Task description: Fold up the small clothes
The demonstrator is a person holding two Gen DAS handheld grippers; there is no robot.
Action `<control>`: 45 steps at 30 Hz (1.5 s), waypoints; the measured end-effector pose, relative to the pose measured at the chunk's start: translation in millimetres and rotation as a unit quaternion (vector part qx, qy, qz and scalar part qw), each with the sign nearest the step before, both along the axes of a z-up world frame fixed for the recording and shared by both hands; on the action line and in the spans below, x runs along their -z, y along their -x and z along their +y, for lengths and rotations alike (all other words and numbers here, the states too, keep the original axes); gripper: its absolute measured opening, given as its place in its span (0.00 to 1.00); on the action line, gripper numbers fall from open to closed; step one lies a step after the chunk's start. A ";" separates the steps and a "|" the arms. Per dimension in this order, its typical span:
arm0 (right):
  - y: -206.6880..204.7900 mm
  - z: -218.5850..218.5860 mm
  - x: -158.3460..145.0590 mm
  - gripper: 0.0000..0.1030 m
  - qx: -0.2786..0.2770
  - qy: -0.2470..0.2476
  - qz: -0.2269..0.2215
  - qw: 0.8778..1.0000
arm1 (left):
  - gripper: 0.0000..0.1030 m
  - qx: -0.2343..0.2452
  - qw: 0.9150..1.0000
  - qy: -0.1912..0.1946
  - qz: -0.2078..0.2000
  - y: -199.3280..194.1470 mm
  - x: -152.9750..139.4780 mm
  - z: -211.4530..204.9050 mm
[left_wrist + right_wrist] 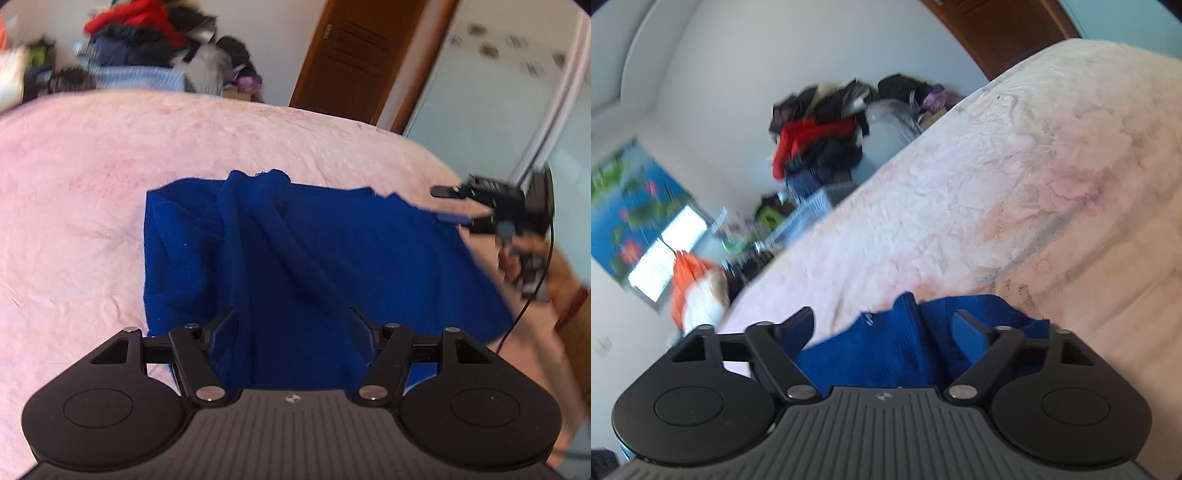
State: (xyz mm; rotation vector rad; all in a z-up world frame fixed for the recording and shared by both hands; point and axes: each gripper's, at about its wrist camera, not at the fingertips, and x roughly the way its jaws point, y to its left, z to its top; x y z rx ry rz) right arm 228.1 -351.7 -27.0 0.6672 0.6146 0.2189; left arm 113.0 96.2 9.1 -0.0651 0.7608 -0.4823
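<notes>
The blue cloth (pixel 303 258) lay wrinkled on the pink bed (pixel 92 184), in the centre of the left wrist frame. The left tool (pixel 293 332) stood spread over the cloth's near edge, pinching nothing. At the right edge of that frame, the right tool (pixel 461 206) was also spread, with a corner of the cloth between its fingers. A pile of clothes (pixel 827 144) lay behind the bed.

Bed (pixel 110 155) covered by a pale pink, floral-textured spread. Beyond its far edge, a heap of clothes (pixel 820 147), red and dark items uppermost. White walls. Brown wooden door (pixel 354 55) beside a frosted sliding panel (pixel 491 103). Lotus-pond poster (pixel 624 206) above a bright window (pixel 665 254). Daylight throughout.
</notes>
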 end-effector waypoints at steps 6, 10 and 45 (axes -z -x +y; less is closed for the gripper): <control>-29.6 31.7 20.3 0.38 -0.059 0.066 0.056 0.995 | 0.21 0.005 0.999 -0.042 -0.014 11.6 8.7 -6.6; -29.2 39.2 17.5 0.13 -0.049 0.111 0.050 0.991 | 0.02 -0.033 0.998 -0.044 0.003 8.4 11.5 9.4; 128.8 32.2 -13.9 0.65 -0.023 0.168 0.009 0.986 | 0.83 -0.057 0.996 0.053 -0.033 35.6 15.0 65.2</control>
